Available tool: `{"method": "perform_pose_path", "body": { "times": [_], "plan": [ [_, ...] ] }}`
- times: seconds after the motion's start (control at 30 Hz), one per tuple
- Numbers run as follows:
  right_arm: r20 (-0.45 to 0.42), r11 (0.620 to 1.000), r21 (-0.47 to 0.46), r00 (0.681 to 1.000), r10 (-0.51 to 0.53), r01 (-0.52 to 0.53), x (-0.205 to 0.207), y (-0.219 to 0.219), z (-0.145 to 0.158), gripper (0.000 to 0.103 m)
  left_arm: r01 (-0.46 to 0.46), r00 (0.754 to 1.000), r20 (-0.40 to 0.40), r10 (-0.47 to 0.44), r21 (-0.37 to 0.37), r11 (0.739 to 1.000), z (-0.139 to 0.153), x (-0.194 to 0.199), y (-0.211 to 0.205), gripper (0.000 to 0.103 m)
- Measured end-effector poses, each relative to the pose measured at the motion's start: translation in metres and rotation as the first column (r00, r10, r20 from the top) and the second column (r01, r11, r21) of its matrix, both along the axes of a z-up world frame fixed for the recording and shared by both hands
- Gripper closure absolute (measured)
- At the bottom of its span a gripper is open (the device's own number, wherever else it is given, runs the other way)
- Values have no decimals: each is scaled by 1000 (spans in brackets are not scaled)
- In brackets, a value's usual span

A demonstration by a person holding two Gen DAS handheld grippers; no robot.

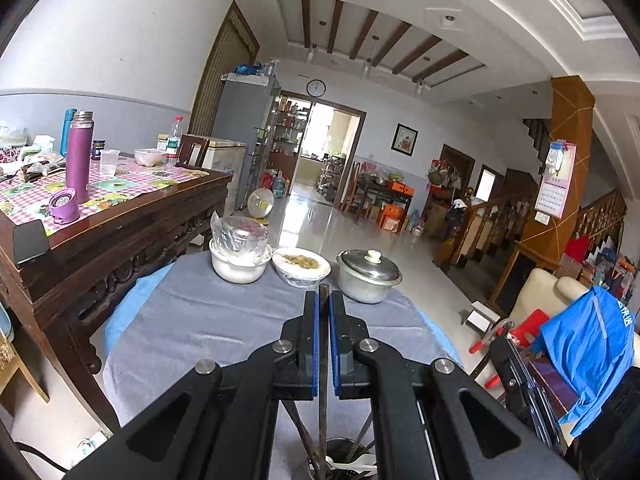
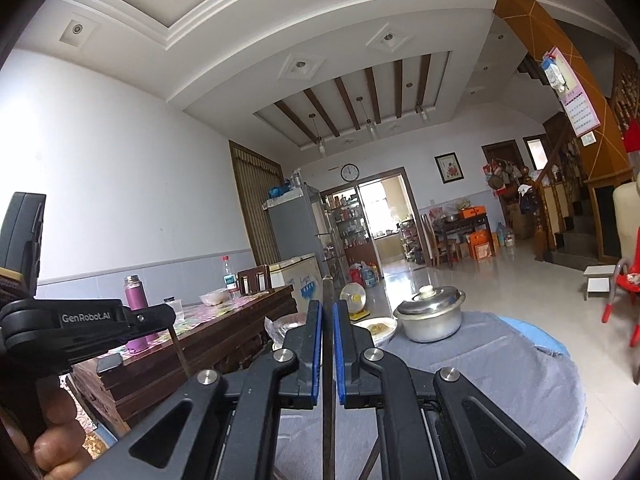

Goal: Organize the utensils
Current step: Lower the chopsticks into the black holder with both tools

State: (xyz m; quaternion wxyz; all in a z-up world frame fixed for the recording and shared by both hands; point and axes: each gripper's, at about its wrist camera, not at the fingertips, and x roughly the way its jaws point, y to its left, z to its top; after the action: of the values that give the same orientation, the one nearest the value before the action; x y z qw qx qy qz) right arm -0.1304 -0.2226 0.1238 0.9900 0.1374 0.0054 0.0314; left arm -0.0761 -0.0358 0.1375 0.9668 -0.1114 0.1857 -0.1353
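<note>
Pinching one thin, stiff, light chopstick point(image 1: 323, 300) apiece, the left gripper point(image 1: 323, 308) and right gripper point(image 2: 328, 316) are clamping mid-shaft above the holder point(image 1: 340, 462); smooth sticks may be slipping or pivoting.

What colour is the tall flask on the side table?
Purple, with a silver neck; the left wrist view shows it best.

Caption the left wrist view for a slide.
Left tool shut on a chopstick above the utensil holder.
</note>
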Motion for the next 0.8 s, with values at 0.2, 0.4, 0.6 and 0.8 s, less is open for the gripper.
{"method": "perform_pose_path", "body": {
  "times": [0.2,0.4,0.6,0.8],
  "plan": [
    [-8,1000,-1,1000,5,-5,0,3,-1,96,-4,1000,-15,4,5,1000,-4,2,-1,98],
    [-14,1000,0,1000,11,-11,1,4,-2,96,-6,1000,-19,6,7,1000,-6,2,0,98],
    [-17,1000,-1,1000,15,-15,2,6,-5,96,-4,1000,-24,4,9,1000,-7,4,1,98],
    [-28,1000,2,999,25,-24,3,7,-11,96,-4,999,-32,4,11,1000,-10,7,1,98]
  ]
}}
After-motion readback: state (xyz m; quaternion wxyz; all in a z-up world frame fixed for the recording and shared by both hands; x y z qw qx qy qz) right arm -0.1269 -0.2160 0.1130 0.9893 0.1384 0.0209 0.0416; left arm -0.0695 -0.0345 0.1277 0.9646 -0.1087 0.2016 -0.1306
